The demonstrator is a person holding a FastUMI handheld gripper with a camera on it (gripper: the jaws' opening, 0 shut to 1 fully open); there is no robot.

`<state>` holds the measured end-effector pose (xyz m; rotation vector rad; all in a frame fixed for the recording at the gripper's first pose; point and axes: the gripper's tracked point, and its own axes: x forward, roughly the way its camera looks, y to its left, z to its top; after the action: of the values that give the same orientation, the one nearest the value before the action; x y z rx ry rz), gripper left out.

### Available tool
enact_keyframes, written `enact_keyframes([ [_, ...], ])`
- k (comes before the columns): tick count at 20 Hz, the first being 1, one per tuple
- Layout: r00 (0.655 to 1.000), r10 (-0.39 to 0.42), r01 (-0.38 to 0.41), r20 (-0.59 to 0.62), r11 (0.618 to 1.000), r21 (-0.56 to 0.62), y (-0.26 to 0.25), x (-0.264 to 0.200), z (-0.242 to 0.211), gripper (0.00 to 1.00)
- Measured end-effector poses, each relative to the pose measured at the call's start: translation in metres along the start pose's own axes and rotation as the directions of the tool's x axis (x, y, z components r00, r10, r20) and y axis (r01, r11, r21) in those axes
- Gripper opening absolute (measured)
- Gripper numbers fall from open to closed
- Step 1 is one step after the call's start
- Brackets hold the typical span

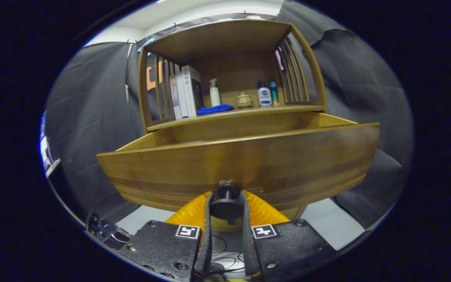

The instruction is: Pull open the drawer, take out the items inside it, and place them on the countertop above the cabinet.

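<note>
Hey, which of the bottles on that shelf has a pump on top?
The white bottle just right of the books, behind the blue cloth. The two bottles near the right-hand slats are capped. The gripper is shut on the drawer knob.

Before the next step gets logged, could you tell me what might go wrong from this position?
1. The tool grips only the small round knob of the drawer; a sideways pull could slip it off.
2. The drawer looks pulled well out; more pulling might tip it or drag it free.
3. Its tall front hides the inside from here, so reaching in blind could mean bumping the rim or missing the items.
</note>
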<state>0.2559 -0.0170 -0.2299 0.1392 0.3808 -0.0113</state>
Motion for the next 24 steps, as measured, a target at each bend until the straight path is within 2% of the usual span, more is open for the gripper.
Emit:
enact_keyframes([
  [5,0.999,0.032,-0.033,-0.025,0.999,-0.01,0.0,0.004,-0.002,0.35],
  [10,0.996,0.028,-0.03,-0.082,0.999,-0.023,-0.001,-0.002,-0.008,0.36],
  [14,0.991,0.035,-0.047,-0.127,0.995,-0.092,0.006,-0.029,0.003,0.58],
  [18,0.983,0.101,-0.114,-0.156,0.991,-0.075,0.023,-0.059,0.036,0.79],
  [19,0.98,0.111,-0.123,-0.163,0.99,-0.064,0.027,-0.063,0.046,0.87],
  [22,0.969,0.133,-0.144,-0.208,0.989,-0.037,0.037,-0.07,0.067,0.95],
  [24,0.969,0.142,-0.151,-0.204,0.988,-0.028,0.04,-0.066,0.089,0.96],
])
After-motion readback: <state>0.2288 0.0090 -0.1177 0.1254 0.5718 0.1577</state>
